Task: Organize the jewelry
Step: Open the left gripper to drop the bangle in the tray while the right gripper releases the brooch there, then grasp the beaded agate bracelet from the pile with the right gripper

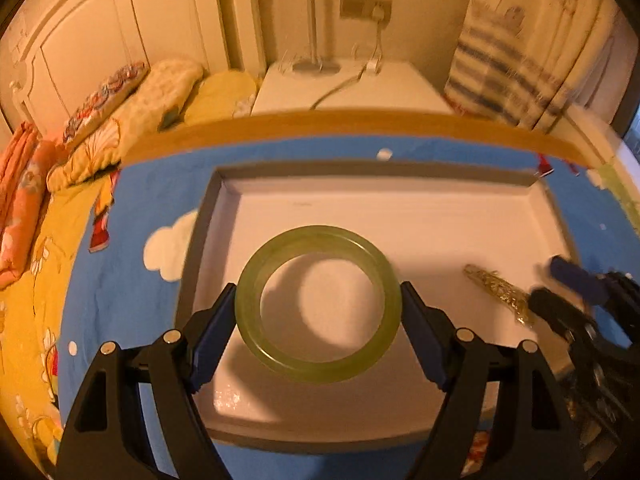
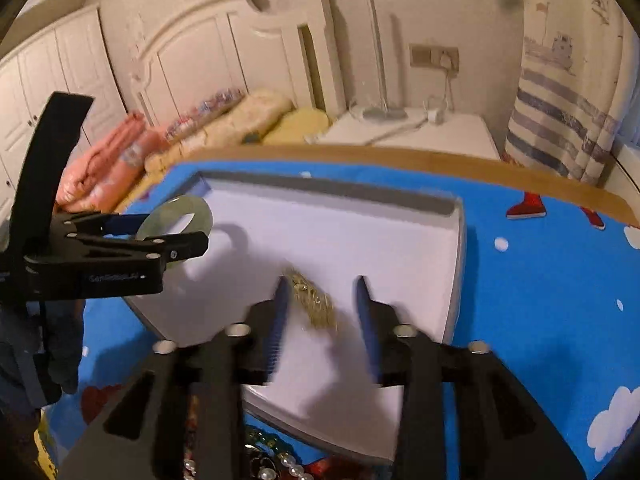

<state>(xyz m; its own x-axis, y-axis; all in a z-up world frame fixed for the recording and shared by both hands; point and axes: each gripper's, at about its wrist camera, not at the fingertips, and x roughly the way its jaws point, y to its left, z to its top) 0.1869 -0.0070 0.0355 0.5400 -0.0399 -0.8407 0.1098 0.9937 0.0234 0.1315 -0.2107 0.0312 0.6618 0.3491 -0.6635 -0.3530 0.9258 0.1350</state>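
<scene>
The left gripper holds the green bangle tight above the white tray. The right gripper is open over the gold chain lying in the tray. The beads on the bench still wait outside the tray.

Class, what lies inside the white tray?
Inside the white tray: a gold chain. The left tool holds a green bangle above it. The tools hide the tray's near edge.

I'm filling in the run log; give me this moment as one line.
left gripper: shut on green jade bangle, above white tray | right gripper: open, straddling gold chain in tray
</scene>
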